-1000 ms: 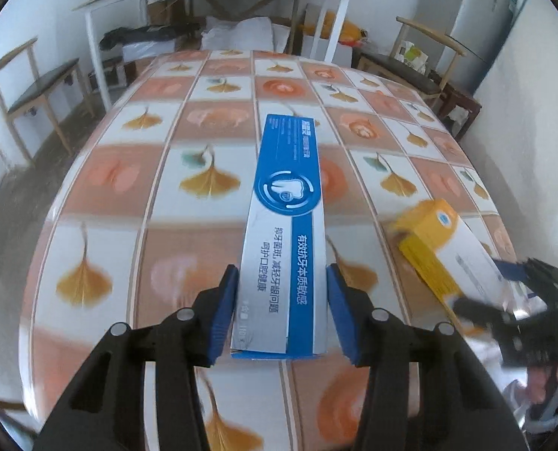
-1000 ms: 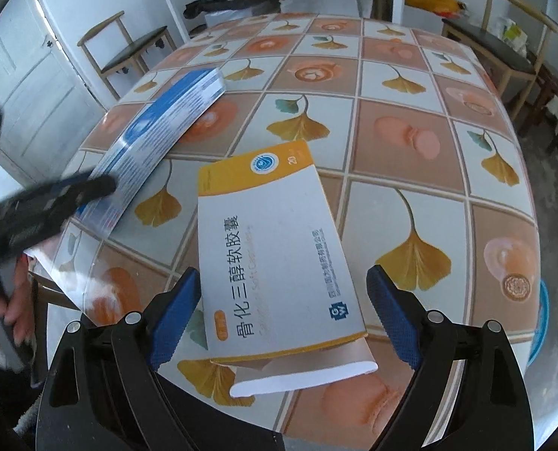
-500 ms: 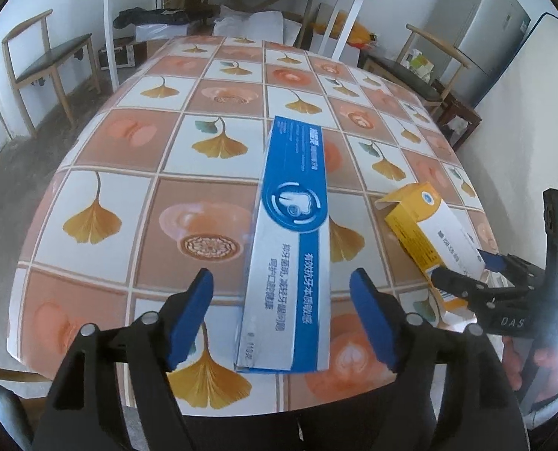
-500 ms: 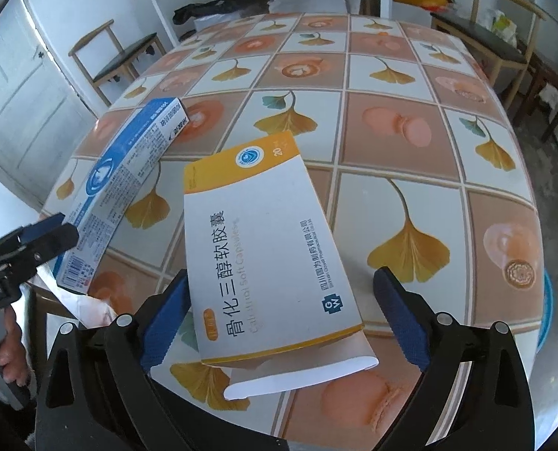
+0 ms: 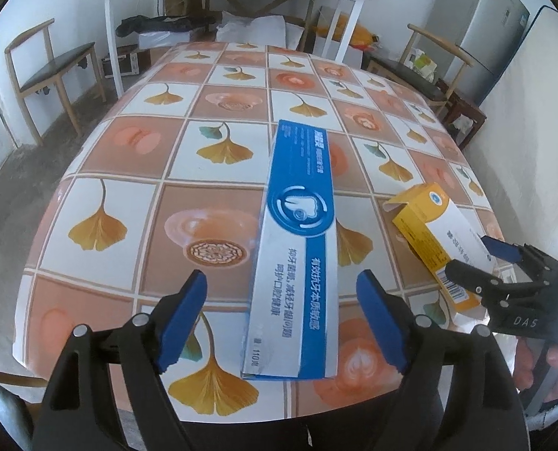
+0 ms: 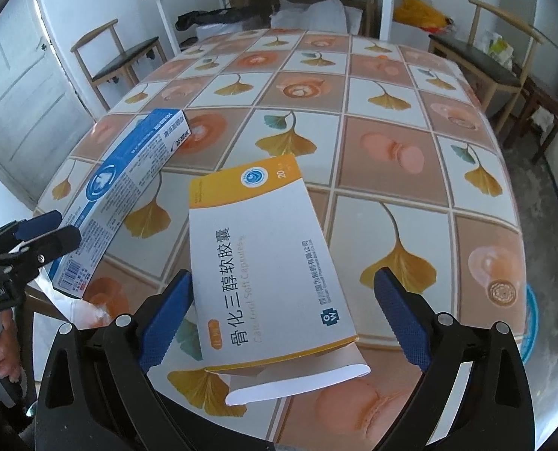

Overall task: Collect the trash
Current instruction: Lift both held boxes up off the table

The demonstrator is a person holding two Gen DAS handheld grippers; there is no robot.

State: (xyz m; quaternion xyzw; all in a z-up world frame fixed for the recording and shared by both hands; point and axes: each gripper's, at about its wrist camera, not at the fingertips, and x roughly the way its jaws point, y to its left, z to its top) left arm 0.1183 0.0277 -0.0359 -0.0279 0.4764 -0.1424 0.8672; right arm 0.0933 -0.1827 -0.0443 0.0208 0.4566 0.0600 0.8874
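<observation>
A table covered in a glossy oilcloth printed with orange and white squares and golden ginkgo leaves fills both views; everything below is placed relative to its near edge.

A long blue and silver cardboard toothpaste box lies flat, one short end at the near edge, its length running away across the cloth. The left gripper, black tongs with blue pads, straddles that near end. Its jaws have just been opening and now stand wide, each pad clear of the box's sides, so the box rests on the table by its own weight.

To the right along the same edge lies a wider white and yellow cardboard medicine box, its end flap hanging open toward the edge. The right gripper frames it in the same way. Its jaws have also just been opening, to nearly full width. The right pad is plainly clear of the box; the left pad sits just beside its side, and no squeeze shows.

Both boxes appear to be the trash to collect. Each seems set lengthwise near the edge so that tongs coming from the person's side can close across its narrow width. Part of a hand holding the left tool shows at the far left of the right view.
</observation>
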